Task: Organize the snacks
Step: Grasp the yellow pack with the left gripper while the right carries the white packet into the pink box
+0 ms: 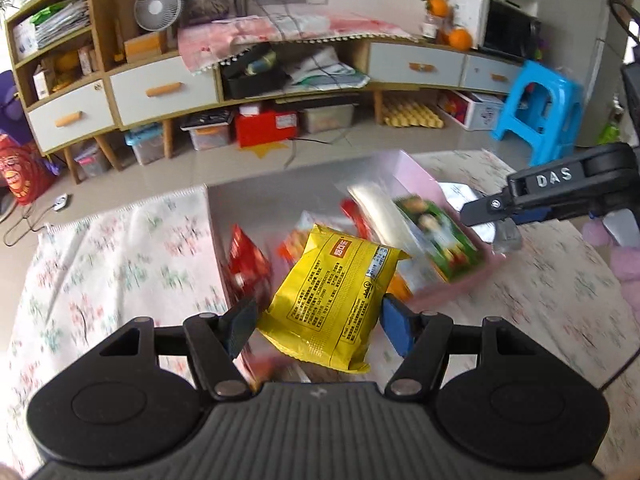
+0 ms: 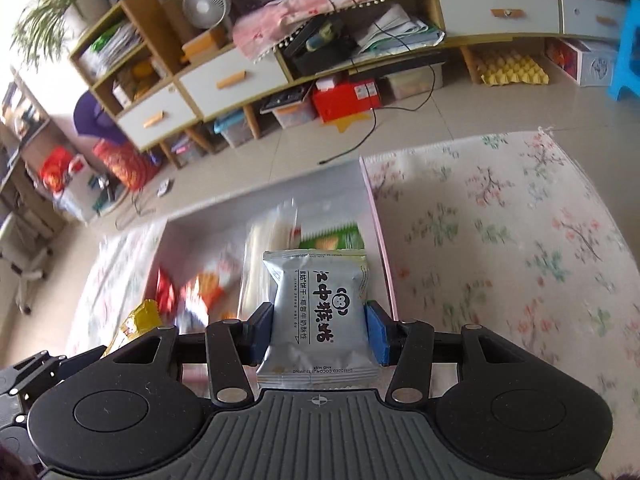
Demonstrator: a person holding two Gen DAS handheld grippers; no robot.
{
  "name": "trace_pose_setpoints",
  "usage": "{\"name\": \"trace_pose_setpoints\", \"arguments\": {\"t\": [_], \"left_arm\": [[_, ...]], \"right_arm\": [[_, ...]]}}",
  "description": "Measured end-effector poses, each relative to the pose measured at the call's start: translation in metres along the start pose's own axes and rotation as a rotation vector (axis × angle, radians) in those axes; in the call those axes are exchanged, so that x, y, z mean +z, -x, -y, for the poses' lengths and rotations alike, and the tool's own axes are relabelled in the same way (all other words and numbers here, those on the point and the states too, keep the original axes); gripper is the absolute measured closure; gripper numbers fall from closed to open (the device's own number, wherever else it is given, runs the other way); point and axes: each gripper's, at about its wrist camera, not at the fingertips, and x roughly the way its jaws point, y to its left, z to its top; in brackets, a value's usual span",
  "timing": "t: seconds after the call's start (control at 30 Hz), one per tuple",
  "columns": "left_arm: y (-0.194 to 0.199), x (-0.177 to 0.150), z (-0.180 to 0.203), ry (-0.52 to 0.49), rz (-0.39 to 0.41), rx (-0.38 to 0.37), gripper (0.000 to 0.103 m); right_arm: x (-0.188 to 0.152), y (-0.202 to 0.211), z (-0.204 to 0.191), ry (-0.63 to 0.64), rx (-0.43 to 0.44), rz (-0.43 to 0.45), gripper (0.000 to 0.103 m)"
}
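My left gripper (image 1: 318, 322) is shut on a yellow snack packet (image 1: 334, 292) and holds it above a pink box (image 1: 420, 176) with several snacks inside: a red packet (image 1: 246, 264), a green packet (image 1: 440, 236) and a clear bag (image 1: 380, 208). My right gripper (image 2: 320, 330) is shut on a silver biscuit packet (image 2: 320, 312) above the same box (image 2: 374, 208). The right gripper also shows in the left wrist view (image 1: 492, 212), at the box's right wall. The yellow packet shows in the right wrist view (image 2: 136, 326) at lower left.
The box stands on a table with a floral cloth (image 2: 500, 232). Beyond the table's far edge are a tiled floor, a long low cabinet (image 1: 168, 92) with boxes under it, and a blue stool (image 1: 540, 112). A pink object (image 1: 624, 256) lies at the table's right.
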Motion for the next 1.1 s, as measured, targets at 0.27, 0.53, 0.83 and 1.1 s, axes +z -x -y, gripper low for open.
{"name": "trace_pose_setpoints", "arguments": {"t": [0.27,0.53,0.83,1.1], "left_arm": [[-0.037,0.027,-0.014,0.053,-0.008,0.069,0.039],[-0.058,0.036,-0.021,0.08,-0.028,0.102,0.039],[-0.052,0.039,-0.027,0.114,0.001,0.076,0.021],[-0.037,0.039,-0.026,0.105,-0.005,0.072,0.017]], "right_arm": [[0.033,-0.036,-0.003,0.009,0.006,0.024,0.056],[0.054,-0.059,-0.009,0.053,-0.019,0.039,0.055],[0.058,-0.057,-0.009,0.033,0.019,0.082,0.03],[0.051,-0.041,-0.012,0.054,-0.005,0.071,0.029]]}}
